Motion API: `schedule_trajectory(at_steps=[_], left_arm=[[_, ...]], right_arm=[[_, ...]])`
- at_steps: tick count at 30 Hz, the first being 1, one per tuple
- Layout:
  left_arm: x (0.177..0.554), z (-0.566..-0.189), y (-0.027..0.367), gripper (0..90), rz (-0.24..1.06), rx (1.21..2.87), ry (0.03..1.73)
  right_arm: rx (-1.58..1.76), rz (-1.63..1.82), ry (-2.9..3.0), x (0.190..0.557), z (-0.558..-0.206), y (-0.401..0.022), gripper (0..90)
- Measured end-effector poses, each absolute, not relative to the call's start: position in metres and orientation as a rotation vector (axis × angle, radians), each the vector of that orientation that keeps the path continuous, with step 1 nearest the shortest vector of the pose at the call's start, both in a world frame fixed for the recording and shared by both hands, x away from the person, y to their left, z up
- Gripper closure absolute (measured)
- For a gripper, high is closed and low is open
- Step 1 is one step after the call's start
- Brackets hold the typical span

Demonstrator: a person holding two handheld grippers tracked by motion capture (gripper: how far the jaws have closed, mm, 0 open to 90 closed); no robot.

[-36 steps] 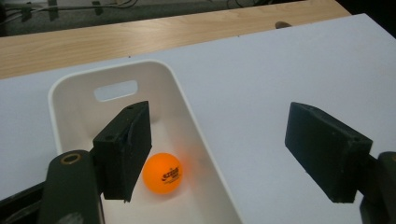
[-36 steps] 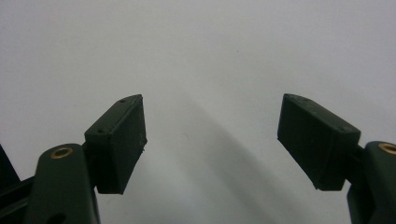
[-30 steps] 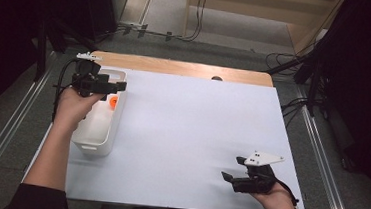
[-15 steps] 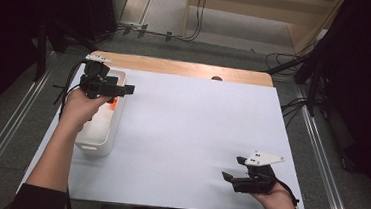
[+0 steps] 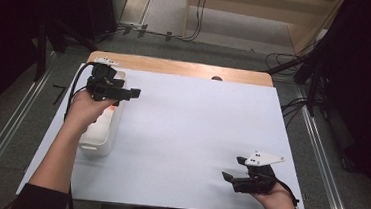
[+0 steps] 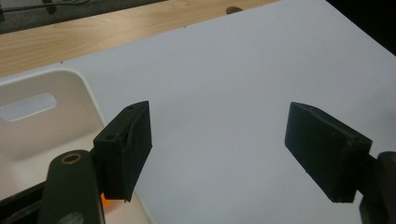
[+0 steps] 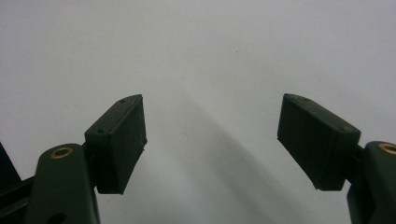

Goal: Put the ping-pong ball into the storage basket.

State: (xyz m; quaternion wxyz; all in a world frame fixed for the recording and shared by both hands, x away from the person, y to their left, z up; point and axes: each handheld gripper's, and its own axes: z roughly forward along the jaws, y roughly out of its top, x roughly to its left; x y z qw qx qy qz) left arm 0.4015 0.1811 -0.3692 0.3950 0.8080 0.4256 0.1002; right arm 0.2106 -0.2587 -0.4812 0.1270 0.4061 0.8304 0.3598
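Note:
My left gripper (image 5: 131, 94) hovers over the far end of a white plastic bin (image 5: 95, 145) at the table's left, its jaws pointing right past the bin's rim. In the left gripper view the left gripper (image 6: 219, 154) stands open with only the white table sheet (image 6: 224, 84) between its jaws. A small orange thing (image 6: 108, 204) peeks out below the left jaw, inside the bin (image 6: 42, 126). My right gripper (image 5: 232, 168) rests near the front right of the sheet. In the right gripper view the right gripper (image 7: 210, 144) is open over bare white surface.
A wooden strip (image 5: 186, 68) runs along the table's far edge, with a dark round spot (image 5: 216, 78) on it. Metal rails (image 5: 320, 145) flank the table, and cables (image 5: 293, 105) lie on the floor beyond it.
The left gripper has drifted slightly right and toward the near side, so its jaws now reach past the bin's right rim; the hand now covers the orange thing. The right gripper has stayed put.

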Motion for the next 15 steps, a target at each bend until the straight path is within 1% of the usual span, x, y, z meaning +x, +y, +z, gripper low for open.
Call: schedule_trajectory(at_steps=[15], left_arm=[[0.393, -0.3762, 0.1712, 23.0, 0.19, 2.071, 1.019]], right_arm=[[1.181, 1.049, 2.413, 0.2108, -0.4811, -0.2592, 22.1]])
